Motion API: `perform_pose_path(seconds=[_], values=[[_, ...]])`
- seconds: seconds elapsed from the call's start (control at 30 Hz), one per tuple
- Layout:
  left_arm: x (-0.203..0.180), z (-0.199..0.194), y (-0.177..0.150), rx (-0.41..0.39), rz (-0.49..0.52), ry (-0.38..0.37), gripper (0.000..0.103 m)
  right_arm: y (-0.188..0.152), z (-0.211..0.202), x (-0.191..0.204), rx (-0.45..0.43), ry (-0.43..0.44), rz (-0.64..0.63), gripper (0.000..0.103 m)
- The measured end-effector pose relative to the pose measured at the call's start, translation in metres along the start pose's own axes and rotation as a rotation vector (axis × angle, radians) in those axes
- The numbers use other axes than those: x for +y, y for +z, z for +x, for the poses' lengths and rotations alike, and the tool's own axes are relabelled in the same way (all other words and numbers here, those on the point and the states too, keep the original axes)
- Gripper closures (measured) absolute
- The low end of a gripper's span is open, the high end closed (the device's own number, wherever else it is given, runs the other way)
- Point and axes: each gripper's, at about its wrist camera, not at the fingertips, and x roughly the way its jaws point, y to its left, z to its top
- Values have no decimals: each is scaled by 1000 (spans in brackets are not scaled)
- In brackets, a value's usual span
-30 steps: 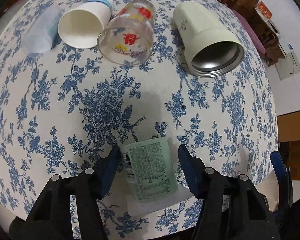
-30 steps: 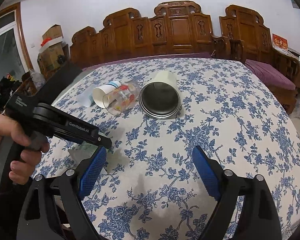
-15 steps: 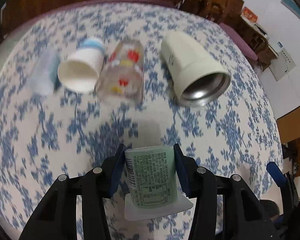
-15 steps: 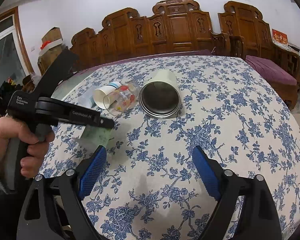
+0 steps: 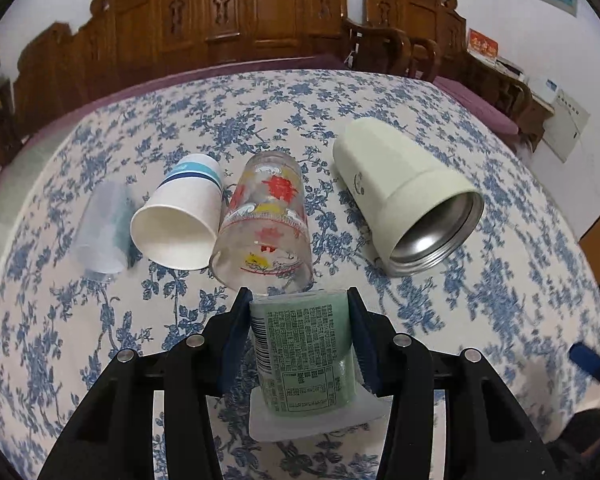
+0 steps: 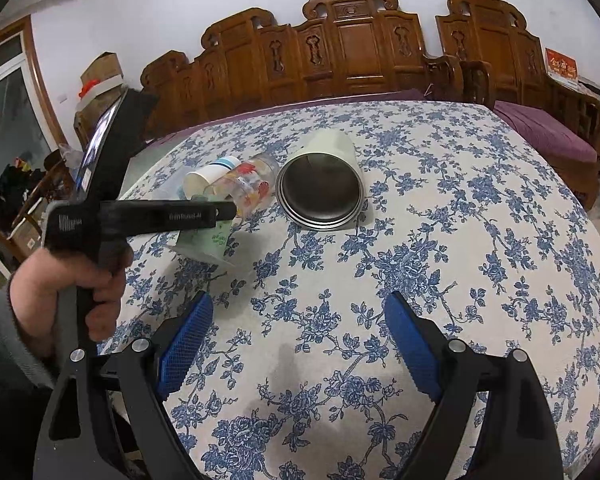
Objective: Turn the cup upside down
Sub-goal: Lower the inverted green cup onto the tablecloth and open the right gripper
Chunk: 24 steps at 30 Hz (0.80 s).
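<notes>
My left gripper is shut on a green plastic cup with a printed label and a white flanged rim, held lifted above the flowered tablecloth. The right wrist view shows that cup tilted under the left gripper, rim toward the near side. My right gripper is open and empty, low over the near part of the table.
Several cups lie on their sides beyond: a clear plastic cup, a white paper cup, a flower-printed glass, and a cream metal-lined tumbler. Carved wooden chairs stand behind the table.
My left gripper closed on the green cup, lifted it off the table and tilted up toward level. The right gripper has barely moved.
</notes>
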Motion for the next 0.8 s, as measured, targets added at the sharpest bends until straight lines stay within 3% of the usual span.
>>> perform_pose_path(seconds=[0.3,0.8], values=[[-10,-19,-22,-52,78,51,58,0,1,0,4,-6,-1,14],[-10,-42,-53,-44,53,44,55,0,0,0,-3,-25,-9,14]])
